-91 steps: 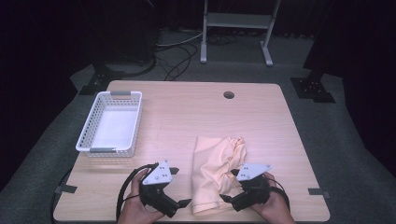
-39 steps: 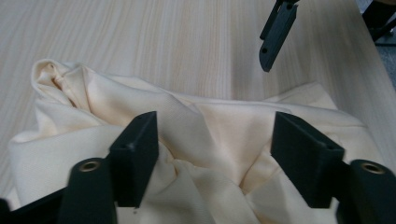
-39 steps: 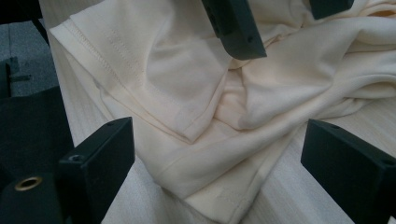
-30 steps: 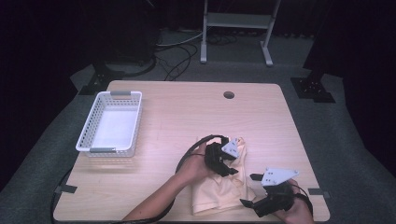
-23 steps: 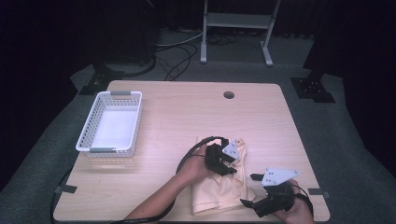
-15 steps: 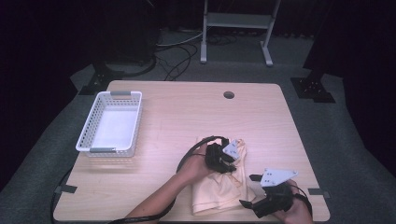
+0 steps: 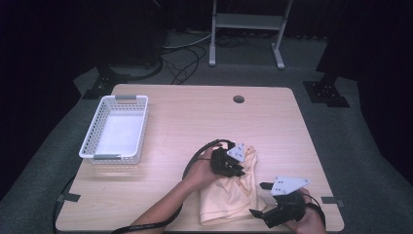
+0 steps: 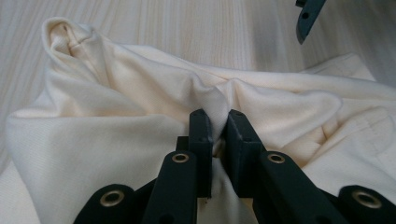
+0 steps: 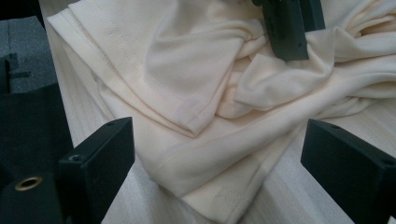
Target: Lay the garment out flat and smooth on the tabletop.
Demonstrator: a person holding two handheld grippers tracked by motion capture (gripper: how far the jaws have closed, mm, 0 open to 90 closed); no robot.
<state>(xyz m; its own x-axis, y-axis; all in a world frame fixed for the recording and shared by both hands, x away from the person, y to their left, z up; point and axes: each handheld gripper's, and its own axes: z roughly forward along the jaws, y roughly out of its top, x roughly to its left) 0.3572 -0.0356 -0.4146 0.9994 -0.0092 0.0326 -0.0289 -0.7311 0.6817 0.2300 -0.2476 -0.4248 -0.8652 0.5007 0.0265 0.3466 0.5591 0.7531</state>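
A cream cloth [image 7: 229, 195] lies crumpled on the wooden table [image 7: 195, 117], near the front edge right of centre. My left gripper [image 7: 240, 168] rests on the cloth's upper part. Its jaws have just been closing, and in the left gripper view they pinch a raised fold of the cloth [image 8: 116, 121] between the pads of the left gripper [image 8: 218, 128]. My right gripper [image 7: 260, 204] sits at the cloth's lower right corner. In the right gripper view the right gripper [image 9: 217, 149] is open, its jaws wide apart either side of the hemmed corner of the cloth [image 9: 187, 70].
A white mesh basket [image 7: 117, 129] stands at the table's left. A round cable hole [image 7: 238, 99] lies near the far edge. Behind the table are a metal stand [image 7: 246, 29] and cables on the dark floor. The left gripper's cable [image 7: 195, 161] loops beside the cloth.
Since three seconds ago the left hand has reached forward onto the cloth and the right gripper has shifted right. Over the last second both hands have hardly moved; the cloth is bunched under the left gripper.
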